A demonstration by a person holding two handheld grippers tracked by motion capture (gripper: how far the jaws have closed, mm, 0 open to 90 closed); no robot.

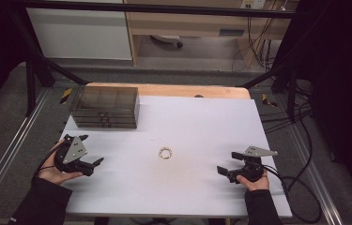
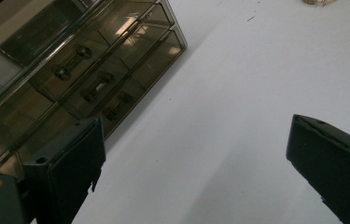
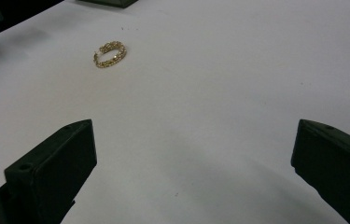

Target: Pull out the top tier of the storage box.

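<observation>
A small gold bracelet lies flat on the white table top, near its middle. In the right gripper view the bracelet is ahead and to the left of the jaws. A smoky transparent drawer box stands at the table's far left; the left gripper view shows the drawer box with its small knobs, all drawers closed. My left gripper is open at the table's left edge, in front of the box. My right gripper is open at the right, with nothing between its jaws.
The wooden table edge shows behind the white sheet. Black cables trail off to the right of the table. Metal rails run along both sides on the floor.
</observation>
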